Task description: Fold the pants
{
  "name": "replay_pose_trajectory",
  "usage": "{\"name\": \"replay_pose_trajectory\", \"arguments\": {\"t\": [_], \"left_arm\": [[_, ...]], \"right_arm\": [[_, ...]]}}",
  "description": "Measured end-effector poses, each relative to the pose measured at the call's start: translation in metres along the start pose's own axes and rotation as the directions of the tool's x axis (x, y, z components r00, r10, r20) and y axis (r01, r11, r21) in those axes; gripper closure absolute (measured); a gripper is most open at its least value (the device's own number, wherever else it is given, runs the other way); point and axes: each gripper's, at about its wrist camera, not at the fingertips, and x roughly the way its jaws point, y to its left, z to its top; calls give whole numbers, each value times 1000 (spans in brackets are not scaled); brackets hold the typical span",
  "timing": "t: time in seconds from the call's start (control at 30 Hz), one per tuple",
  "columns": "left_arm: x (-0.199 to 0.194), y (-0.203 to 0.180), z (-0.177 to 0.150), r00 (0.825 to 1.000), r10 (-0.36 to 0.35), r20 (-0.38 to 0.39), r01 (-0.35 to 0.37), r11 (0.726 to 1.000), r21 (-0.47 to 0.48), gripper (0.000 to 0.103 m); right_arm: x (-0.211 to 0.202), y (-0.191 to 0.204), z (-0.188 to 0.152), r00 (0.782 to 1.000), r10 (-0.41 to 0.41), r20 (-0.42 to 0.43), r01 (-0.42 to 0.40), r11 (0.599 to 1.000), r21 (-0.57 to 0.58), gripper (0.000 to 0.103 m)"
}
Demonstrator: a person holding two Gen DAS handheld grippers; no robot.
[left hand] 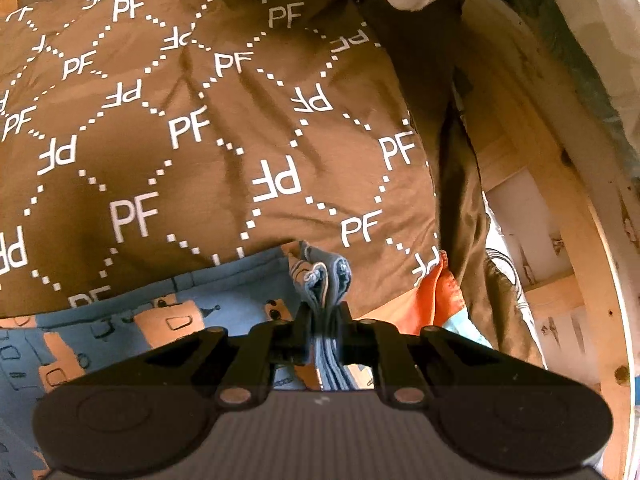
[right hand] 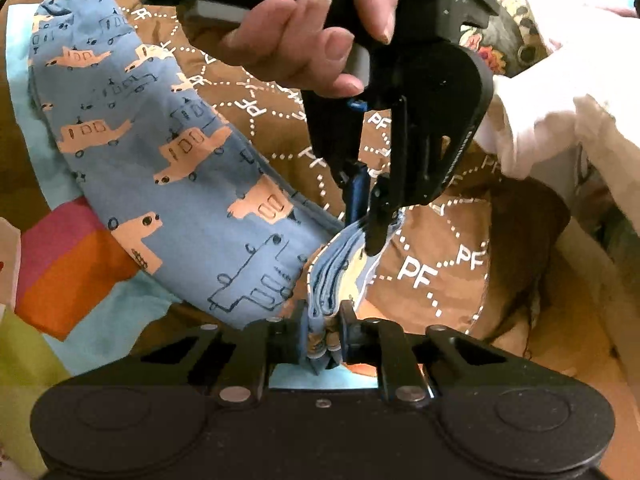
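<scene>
While both grippers' fingers clamp the blue pants, a brown PF-printed cover spreads beneath, beside wooden framing.

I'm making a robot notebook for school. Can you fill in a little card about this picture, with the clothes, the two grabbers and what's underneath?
clothes: blue pants with orange car prints
left gripper: shut on a bunched pants edge
right gripper: shut on the same edge, close by
underneath: brown blanket with white PF letters
hand: holds the left gripper's handle

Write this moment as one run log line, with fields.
step: fold pants | left tongs: shut on pants | right tongs: shut on pants | surface: brown blanket
</scene>
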Motion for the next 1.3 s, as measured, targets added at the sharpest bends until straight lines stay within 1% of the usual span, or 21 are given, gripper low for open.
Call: {"name": "replay_pose_trajectory", "arguments": {"t": [0.17,0.33,0.4,0.47,0.57,0.7,0.8,0.87,0.93,0.97,1.07,1.17,1.3], "left_arm": [[-22,18,-6,1000,-17,0,17,999,27,92],[-51,43,-24,1000,18,-4,-18,995,99,92],[-63,58,-32,1000,28,-8,-27,994,103,92],[-72,77,-42,999,42,-13,-40,994,97,92],[-82,107,-54,998,63,-28,-61,995,73,92],[-91,140,-67,997,78,-30,-76,995,65,92],[-92,158,-73,996,82,-25,-79,992,100,92],[-90,165,-75,997,71,-15,-68,990,124,91],[-91,174,-79,999,53,-7,-52,987,152,90],[-90,177,-81,999,52,-1,-52,985,164,87],[-89,185,-88,1000,21,10,-22,981,191,72],[-84,193,-92,1000,-14,17,10,983,184,71],[-80,204,-92,998,-49,26,45,990,131,71]], "right_arm": [[-12,6,17,999,29,37,-30,999,13,89],[-17,19,43,991,124,55,-127,990,59,89],[-17,28,54,982,183,55,-186,979,77,89],[-17,40,66,972,227,61,-231,970,72,89],[-10,60,83,951,301,65,-305,951,59,89],[2,87,102,927,371,55,-374,927,42,89],[15,106,113,917,398,31,-399,917,27,89],[24,116,118,917,399,18,-399,917,13,89],[32,124,119,921,389,3,-389,921,26,89],[35,126,119,923,384,-4,-383,923,39,88],[38,132,114,940,342,1,-341,937,74,81],[39,135,110,951,309,8,-308,945,109,76],[38,140,105,967,254,37,-257,956,143,72]]}}
